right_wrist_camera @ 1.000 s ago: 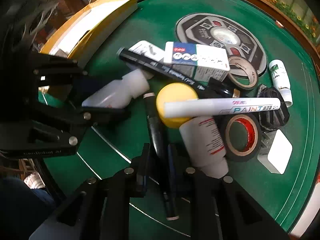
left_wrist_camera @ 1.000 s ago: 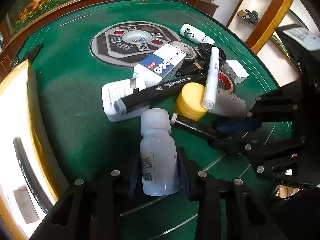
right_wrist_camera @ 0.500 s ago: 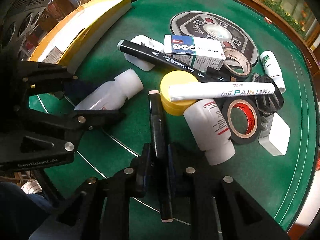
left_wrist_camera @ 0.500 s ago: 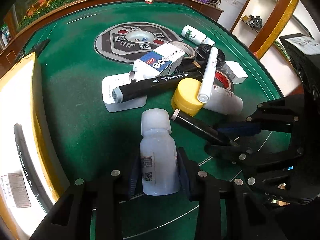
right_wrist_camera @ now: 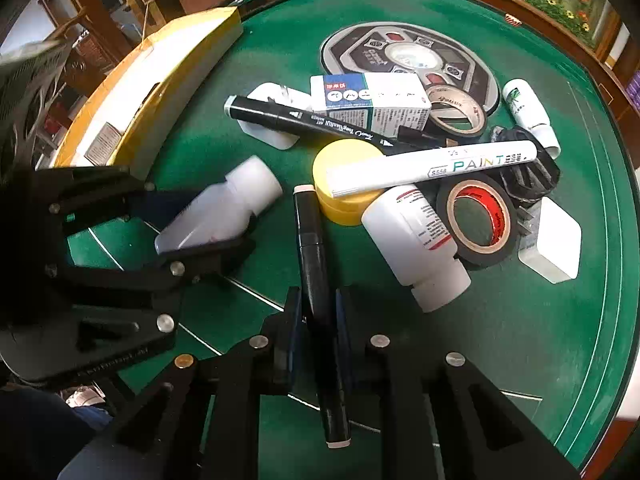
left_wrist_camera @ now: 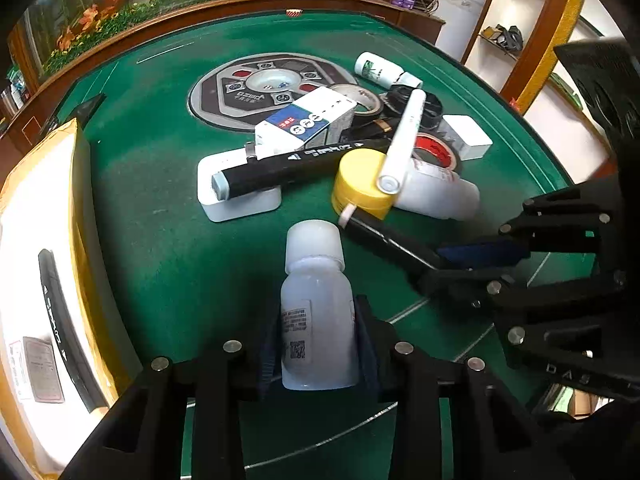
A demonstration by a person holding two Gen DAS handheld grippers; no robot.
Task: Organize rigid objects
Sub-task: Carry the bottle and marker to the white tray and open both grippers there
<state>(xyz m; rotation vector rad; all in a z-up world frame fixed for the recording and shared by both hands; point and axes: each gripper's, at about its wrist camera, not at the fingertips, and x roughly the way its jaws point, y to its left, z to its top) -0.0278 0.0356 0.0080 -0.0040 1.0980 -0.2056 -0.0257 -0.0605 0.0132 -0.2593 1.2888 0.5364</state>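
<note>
Since a second before, the black marker (right_wrist_camera: 316, 280) had been drawn clear of the heap, its pale tip now just short of the yellow jar (right_wrist_camera: 346, 184). The right gripper (right_wrist_camera: 316, 320) stayed clamped on it, jaws nearly shut. The left gripper (left_wrist_camera: 318, 344) held the translucent white bottle (left_wrist_camera: 316, 312) across its body, jaws part open, cap pointing away. Whether the bottle held anything could not be told. At far left the yellow box (left_wrist_camera: 48, 280) lay partly cut off, its contents unclear. Other clutter overlapped on the green table (left_wrist_camera: 160, 240).
</note>
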